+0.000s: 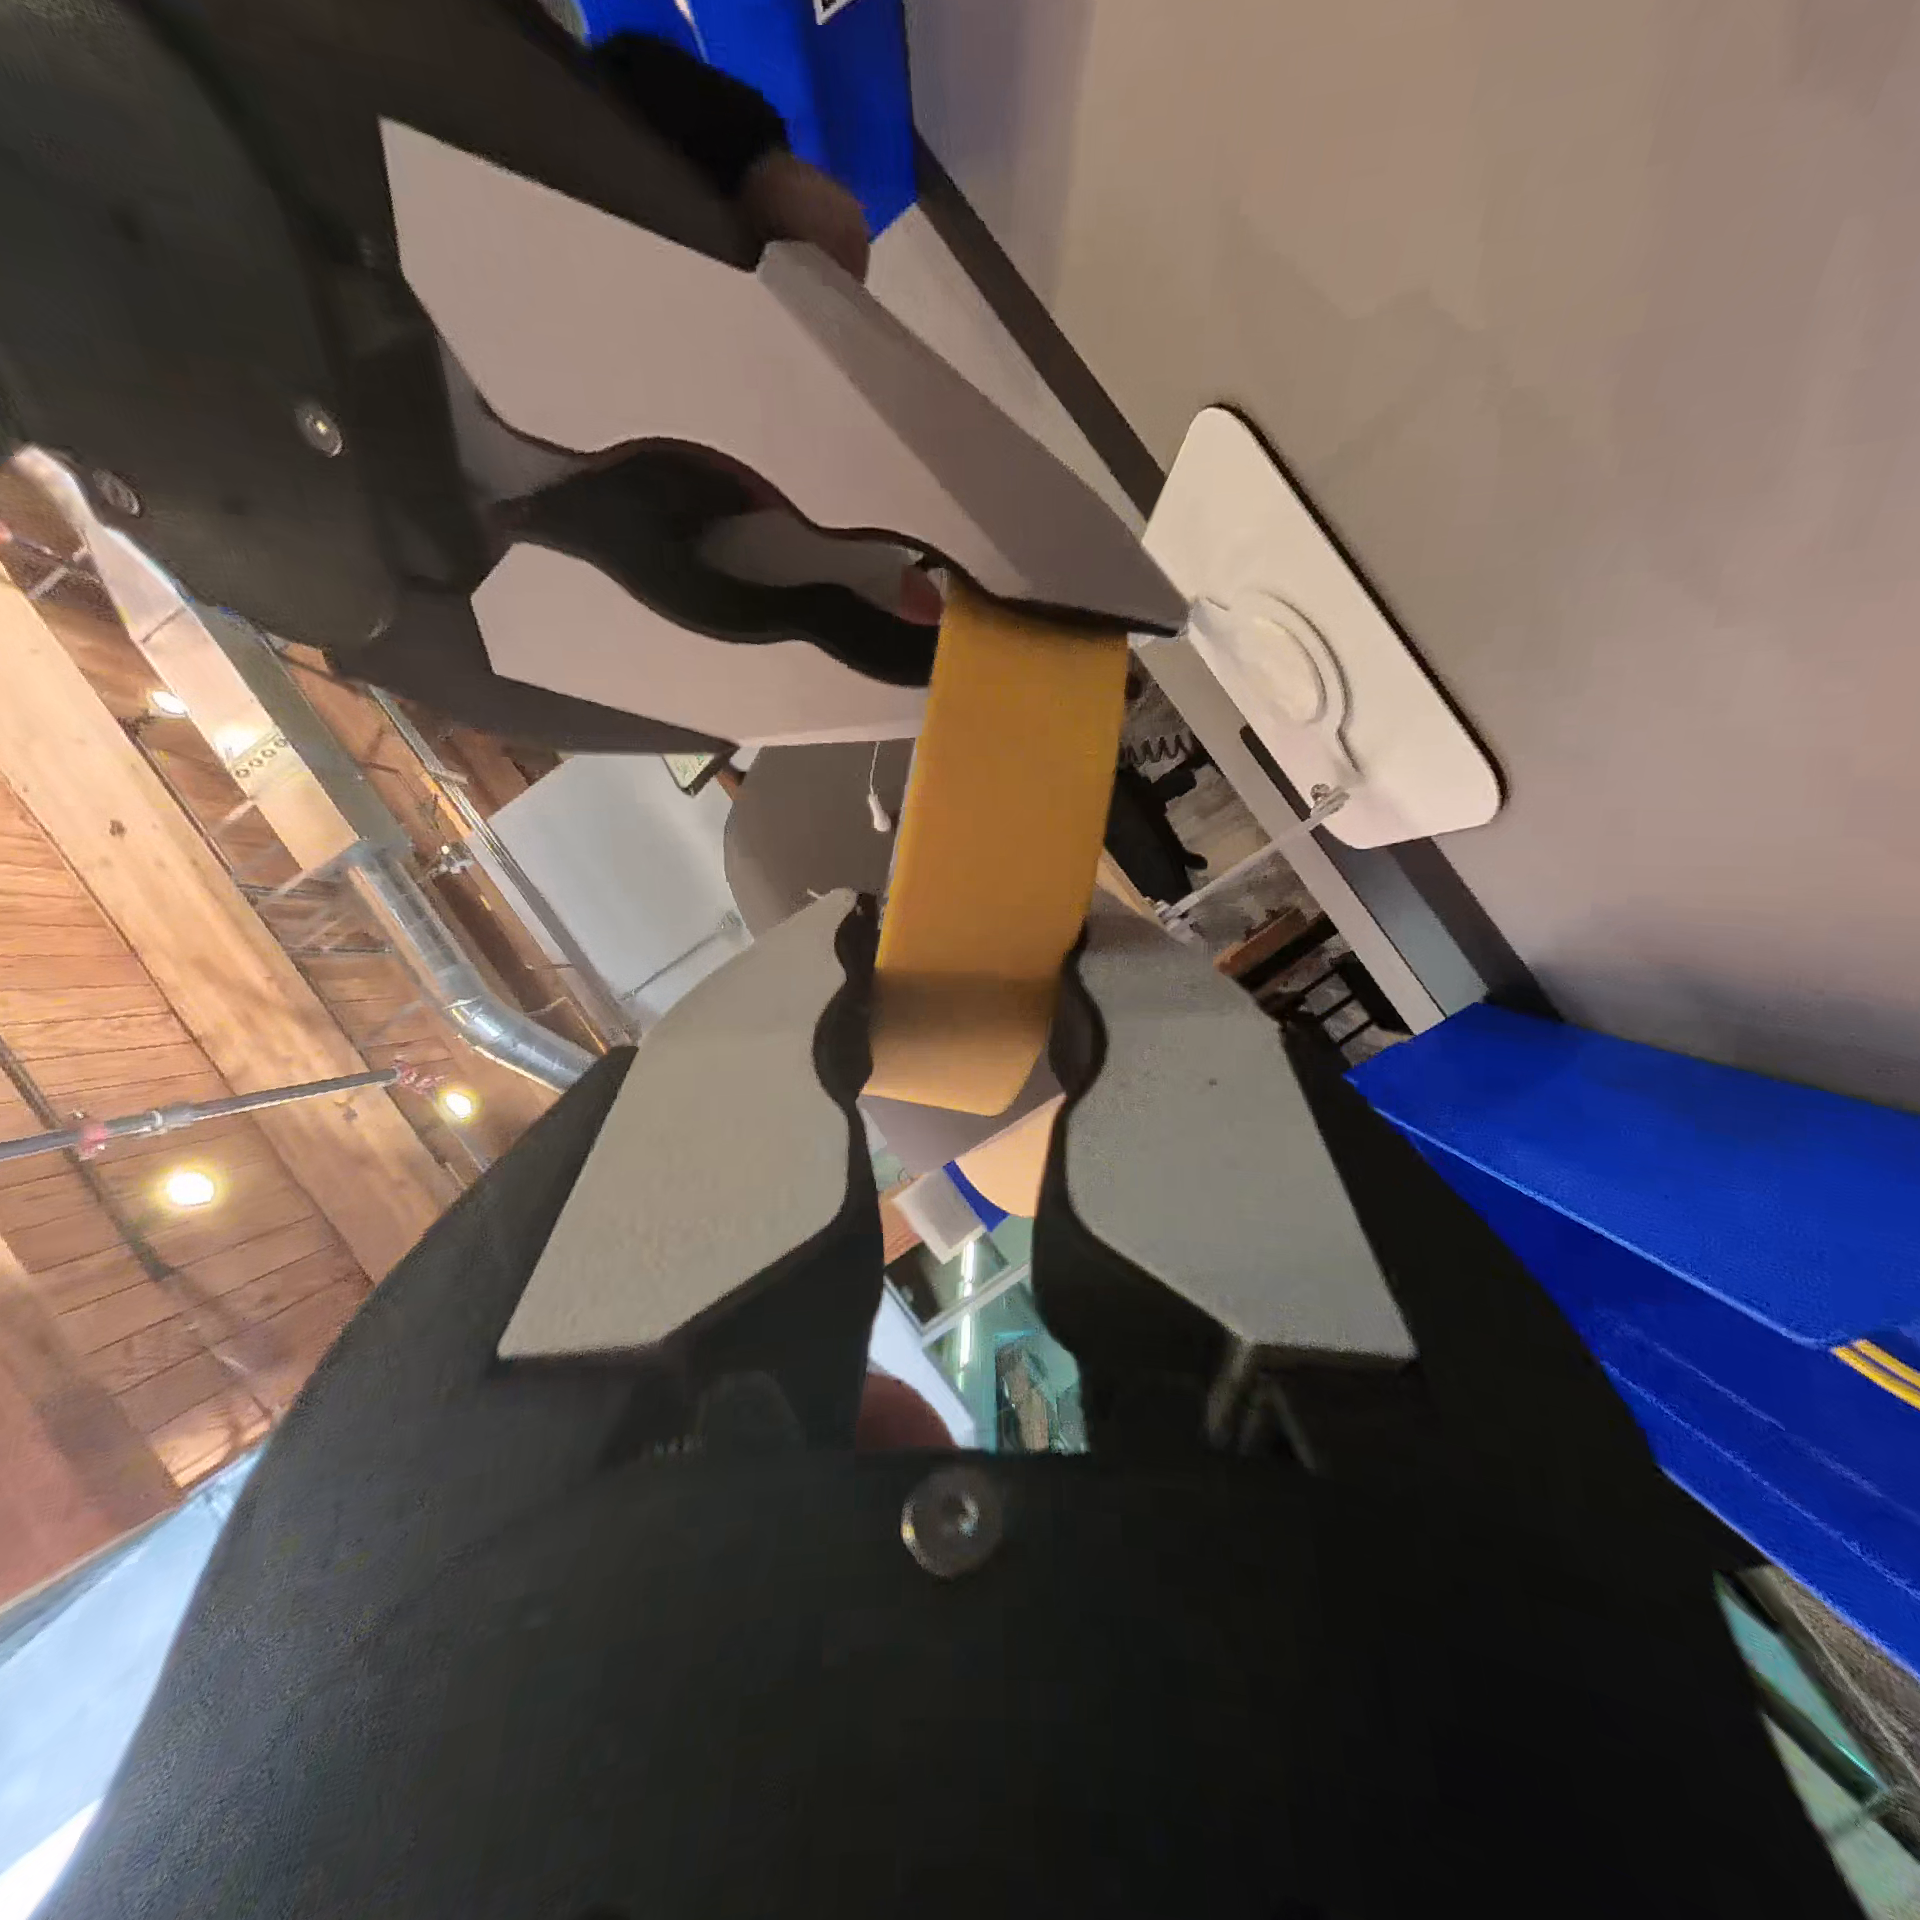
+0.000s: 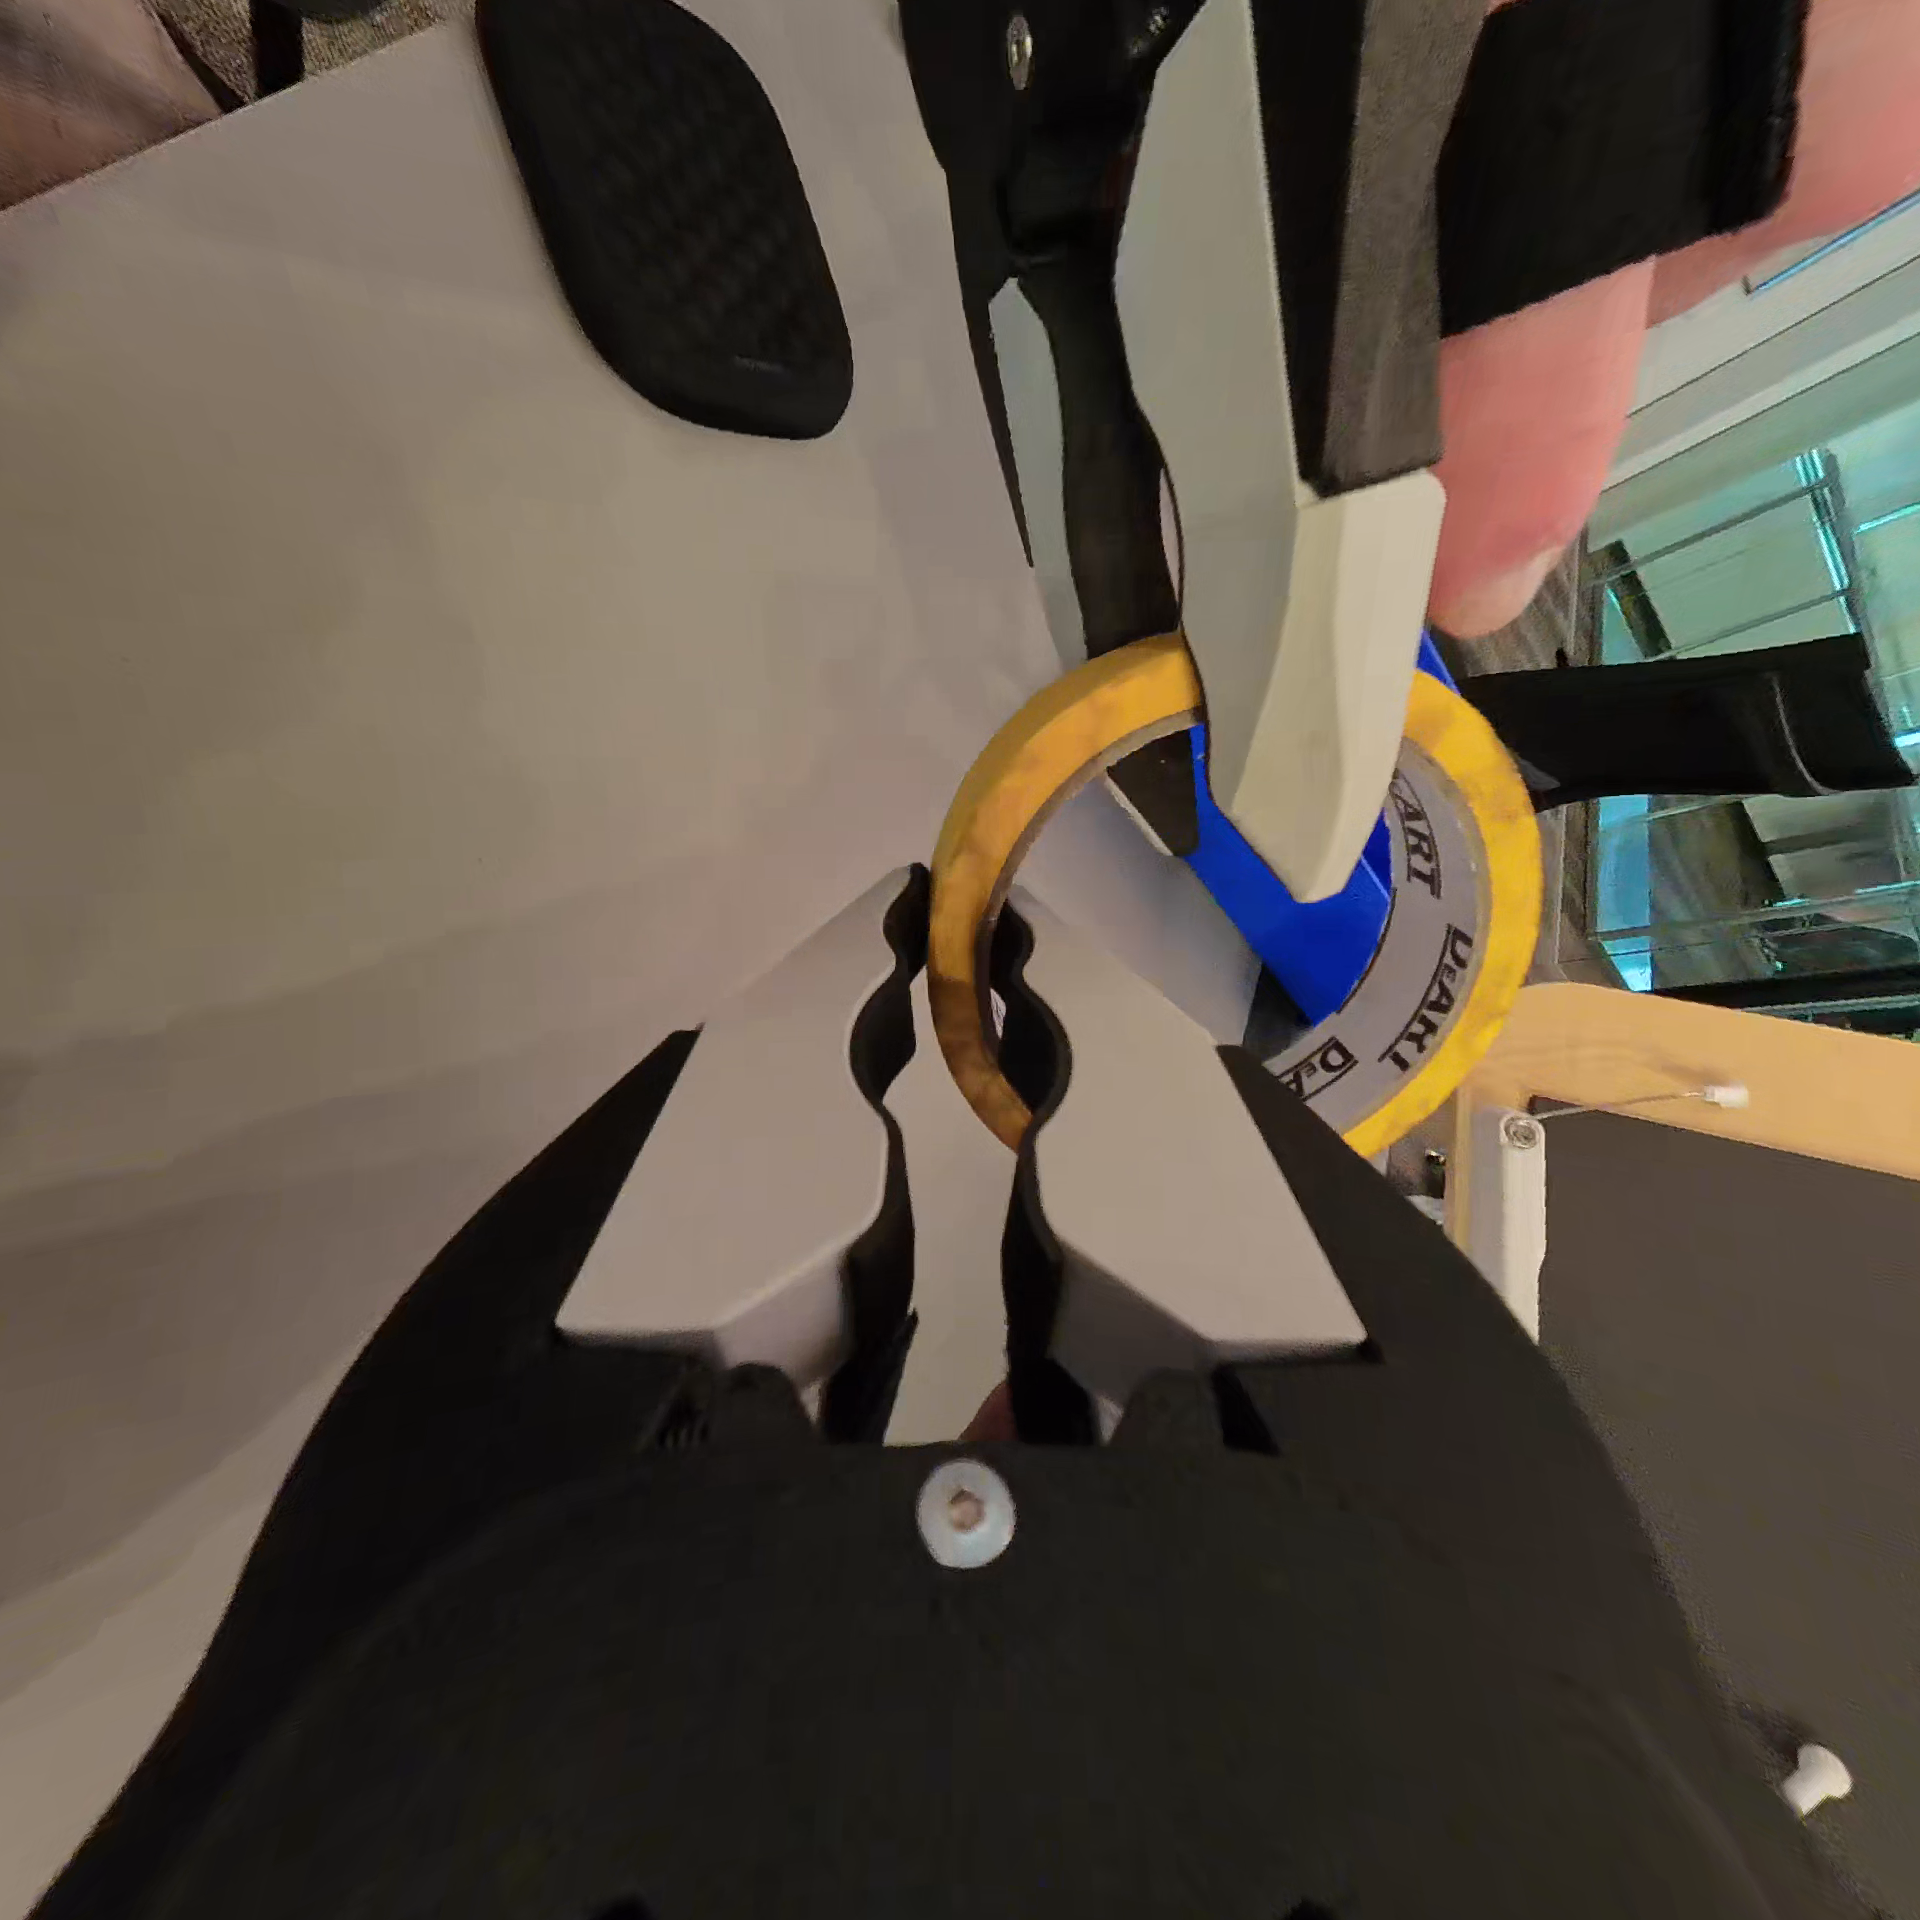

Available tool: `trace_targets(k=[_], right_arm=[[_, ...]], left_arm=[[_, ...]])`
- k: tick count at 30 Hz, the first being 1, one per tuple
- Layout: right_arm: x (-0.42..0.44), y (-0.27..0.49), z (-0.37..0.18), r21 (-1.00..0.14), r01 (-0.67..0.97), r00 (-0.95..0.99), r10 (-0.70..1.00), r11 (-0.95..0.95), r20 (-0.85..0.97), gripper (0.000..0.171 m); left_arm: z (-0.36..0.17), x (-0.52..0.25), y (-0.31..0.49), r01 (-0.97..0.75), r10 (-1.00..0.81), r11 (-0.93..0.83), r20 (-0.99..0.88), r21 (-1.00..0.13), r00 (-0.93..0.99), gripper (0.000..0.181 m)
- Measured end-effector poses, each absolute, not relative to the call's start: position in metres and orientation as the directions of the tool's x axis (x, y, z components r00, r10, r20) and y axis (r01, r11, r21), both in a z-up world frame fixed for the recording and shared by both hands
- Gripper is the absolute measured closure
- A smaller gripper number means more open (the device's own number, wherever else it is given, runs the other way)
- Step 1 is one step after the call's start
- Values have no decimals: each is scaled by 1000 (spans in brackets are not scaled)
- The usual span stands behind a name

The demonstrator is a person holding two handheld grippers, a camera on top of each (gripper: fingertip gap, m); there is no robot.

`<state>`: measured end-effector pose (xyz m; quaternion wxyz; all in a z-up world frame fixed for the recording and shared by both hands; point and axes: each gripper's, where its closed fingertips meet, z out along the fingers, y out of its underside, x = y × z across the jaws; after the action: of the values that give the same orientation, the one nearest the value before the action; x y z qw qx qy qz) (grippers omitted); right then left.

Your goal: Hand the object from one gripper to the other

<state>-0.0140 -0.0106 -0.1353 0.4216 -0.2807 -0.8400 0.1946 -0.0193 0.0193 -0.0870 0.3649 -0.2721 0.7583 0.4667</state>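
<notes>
Operator: 2 grippers grasp the tape roll point(image 1: 1003, 821) together, in mid-air above the grey table point(image 2: 364, 623). My left gripper point(image 1: 961, 997) is clenched across the roll's width; my right gripper point(image 2: 971, 956) pinches the ring wall, 1 finger inside the core, 1 outside.

Supervisor: Handling properties?

Operator: I judge it light, with a stiff cardboard core and a smooth outer face that could slip. Best hold: through the ring wall.

Supervisor: Surroundings?

Operator: I see a white plate point(image 1: 1320, 634) and a black pad point(image 2: 675, 218) on the table, a blue part point(image 1: 1662, 1278) nearby, and timber ceiling beyond.
</notes>
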Motion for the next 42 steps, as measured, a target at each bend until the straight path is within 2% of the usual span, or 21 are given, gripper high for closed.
trace_targets(k=[3,7,11,14,17,21,25,28,30,32,35,37,39,42], right_arm=[[-19,-1,-127,-560,300,-419,634,772,650,161],[-25,14,-82,-573,229,-202,614,787,763,123],[-23,28,-51,-493,202,-18,507,846,862,109],[-22,34,-33,-424,200,102,411,883,906,113],[-21,38,-23,-356,228,179,321,906,930,121],[-22,51,-19,-264,312,254,188,913,949,142],[-24,53,-9,-281,331,349,160,901,923,157],[-26,54,-6,-316,343,391,171,885,904,161],[-26,54,-6,-374,317,395,237,872,887,164],[-27,57,-10,-419,313,374,295,852,879,165],[-27,64,-14,-518,281,356,414,808,838,165],[-26,66,-16,-584,255,345,491,771,800,165],[-27,70,-21,-642,257,318,565,722,762,165],[-30,79,-36,-699,298,277,642,650,715,165]], left_arm=[[-84,-27,26,-803,-82,376,-847,462,-526,151],[-65,-43,36,-935,-191,299,-948,190,-254,151],[-50,-58,43,-963,-324,209,-941,-168,93,152],[-44,-61,44,-895,-418,149,-847,-421,329,152],[-41,-59,42,-790,-487,91,-719,-606,496,153],[-39,-50,36,-610,-570,2,-502,-793,651,153],[-36,-44,33,-385,-609,-90,-255,-918,751,153],[-42,-40,32,-262,-617,-147,-118,-954,778,153],[-47,-38,30,-250,-625,-137,-112,-958,772,153],[-49,-36,29,-292,-624,-90,-175,-952,762,153],[-48,-34,25,-431,-578,48,-377,-901,724,129],[-50,-35,22,-566,-503,145,-553,-812,665,116],[-48,-38,17,-683,-379,232,-711,-693,592,116],[-45,-39,9,-878,-134,316,-933,-360,334,114]])
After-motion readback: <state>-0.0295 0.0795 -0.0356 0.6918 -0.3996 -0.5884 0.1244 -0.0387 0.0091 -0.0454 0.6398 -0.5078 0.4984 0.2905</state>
